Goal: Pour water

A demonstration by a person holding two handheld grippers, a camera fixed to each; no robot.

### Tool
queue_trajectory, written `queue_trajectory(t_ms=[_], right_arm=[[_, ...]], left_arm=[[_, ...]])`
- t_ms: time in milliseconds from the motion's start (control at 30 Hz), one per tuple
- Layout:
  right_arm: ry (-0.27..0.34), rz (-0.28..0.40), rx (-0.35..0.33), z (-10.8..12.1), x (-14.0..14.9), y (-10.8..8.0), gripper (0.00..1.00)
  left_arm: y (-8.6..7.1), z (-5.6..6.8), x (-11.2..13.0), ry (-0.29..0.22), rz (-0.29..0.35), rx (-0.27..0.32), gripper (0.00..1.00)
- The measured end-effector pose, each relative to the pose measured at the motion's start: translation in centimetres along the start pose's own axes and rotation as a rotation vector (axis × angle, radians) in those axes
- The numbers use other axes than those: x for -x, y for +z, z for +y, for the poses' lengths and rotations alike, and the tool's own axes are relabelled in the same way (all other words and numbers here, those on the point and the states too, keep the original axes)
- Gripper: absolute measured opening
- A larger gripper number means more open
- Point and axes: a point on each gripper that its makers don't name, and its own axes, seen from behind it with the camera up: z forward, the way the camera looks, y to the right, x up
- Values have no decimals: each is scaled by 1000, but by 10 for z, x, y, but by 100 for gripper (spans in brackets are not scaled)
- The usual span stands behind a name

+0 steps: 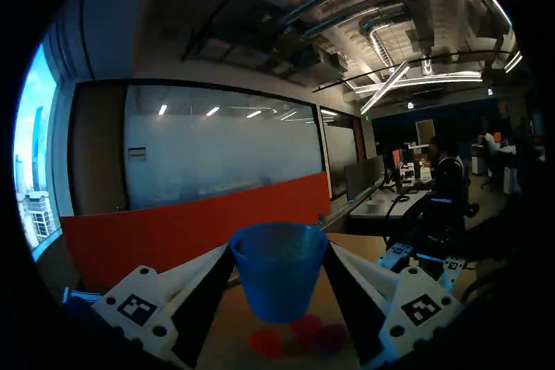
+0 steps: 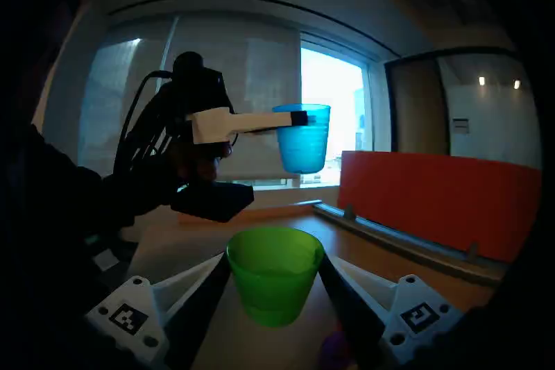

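Orange partition (image 1: pixel 208 231) backs the left gripper view, where the left gripper (image 1: pixel 279 266) has its fingers pressed on an upright blue cup (image 1: pixel 279 283) above the worktop (image 1: pixel 222 332). In the right gripper view, the right gripper (image 2: pixel 275 269) clasps an upright green cup (image 2: pixel 275 290) between its fingers. The blue cup hangs higher, just beyond.

dim room; ceiling strip lights (image 1: pixel 388 82) glow, the window (image 2: pixel 343 85) is blown out with glare, fisheye edges bend, foreground shadowed
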Motion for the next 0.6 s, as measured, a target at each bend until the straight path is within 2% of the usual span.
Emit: queue_trajectory(t_ms=[267, 600], right_arm=[[7, 3, 3, 1, 0, -1, 90], [8, -3, 10, 1, -1, -5, 91]], left_arm=[[0, 3, 1, -15, -7, 7, 86], [-4, 1, 17, -32, -39, 5, 86]])
